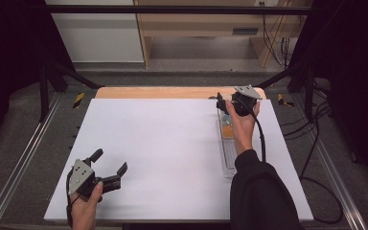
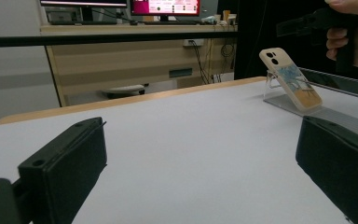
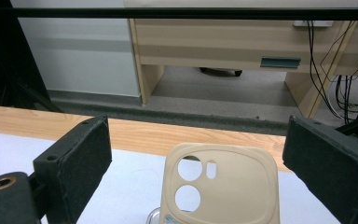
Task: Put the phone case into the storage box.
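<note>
A beige phone case (image 1: 226, 129) with camera cut-outs leans back on a clear stand (image 1: 228, 155) at the right of the white table. In the left gripper view the phone case (image 2: 291, 79) stands tilted at the far right. My right gripper (image 1: 227, 103) hovers over its top end, open. In the right gripper view the phone case (image 3: 221, 186) rises between the wide-apart jaws of the right gripper (image 3: 200, 140), touching neither. My left gripper (image 1: 110, 161) rests open near the front left corner, holding nothing; the left gripper (image 2: 200, 172) faces the bare table.
The white mat (image 1: 163, 153) lies on a wooden tabletop (image 1: 172, 92) whose far edge shows. Black frame posts (image 1: 52, 72) and cables (image 1: 316, 143) flank the table. A wooden desk (image 3: 223, 42) stands beyond. A hand holds the right gripper (image 2: 326, 23).
</note>
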`<state>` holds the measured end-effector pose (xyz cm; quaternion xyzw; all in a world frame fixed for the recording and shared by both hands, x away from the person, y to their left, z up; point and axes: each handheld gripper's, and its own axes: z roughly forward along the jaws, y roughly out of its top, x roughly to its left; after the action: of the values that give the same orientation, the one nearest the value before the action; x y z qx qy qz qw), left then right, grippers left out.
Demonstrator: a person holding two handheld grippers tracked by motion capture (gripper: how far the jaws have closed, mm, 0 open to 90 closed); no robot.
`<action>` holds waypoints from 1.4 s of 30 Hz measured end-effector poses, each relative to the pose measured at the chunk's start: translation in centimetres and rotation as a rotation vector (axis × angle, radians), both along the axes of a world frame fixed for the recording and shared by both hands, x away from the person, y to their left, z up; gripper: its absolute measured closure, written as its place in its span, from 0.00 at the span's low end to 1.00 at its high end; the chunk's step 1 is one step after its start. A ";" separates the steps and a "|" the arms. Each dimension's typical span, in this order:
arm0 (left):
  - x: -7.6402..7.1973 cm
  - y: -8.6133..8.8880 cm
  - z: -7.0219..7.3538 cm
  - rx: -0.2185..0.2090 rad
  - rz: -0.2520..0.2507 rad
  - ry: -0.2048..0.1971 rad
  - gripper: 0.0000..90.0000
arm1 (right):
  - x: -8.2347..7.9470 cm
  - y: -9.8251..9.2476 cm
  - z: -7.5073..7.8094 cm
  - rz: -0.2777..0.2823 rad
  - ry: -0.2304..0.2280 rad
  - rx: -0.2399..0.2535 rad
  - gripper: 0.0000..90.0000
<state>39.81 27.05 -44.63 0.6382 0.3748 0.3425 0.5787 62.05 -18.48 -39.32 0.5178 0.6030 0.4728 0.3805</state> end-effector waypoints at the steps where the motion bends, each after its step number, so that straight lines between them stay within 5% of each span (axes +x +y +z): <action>1: 0.0 0.2 0.0 0.002 0.000 0.000 0.02 | 0.0 0.0 0.0 0.001 0.000 0.003 0.09; 13: -0.5 1.7 0.0 -0.001 0.005 -0.008 0.01 | -0.2 -0.1 0.2 0.017 -0.003 0.010 0.09; 42: -0.4 1.5 -0.1 0.004 0.003 -0.004 0.01 | -1.2 -0.3 1.5 0.037 -0.033 0.033 0.09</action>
<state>39.38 28.59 -44.78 0.6380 0.3743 0.3453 0.5777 60.84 -18.74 -37.85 0.5050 0.5982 0.4981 0.3728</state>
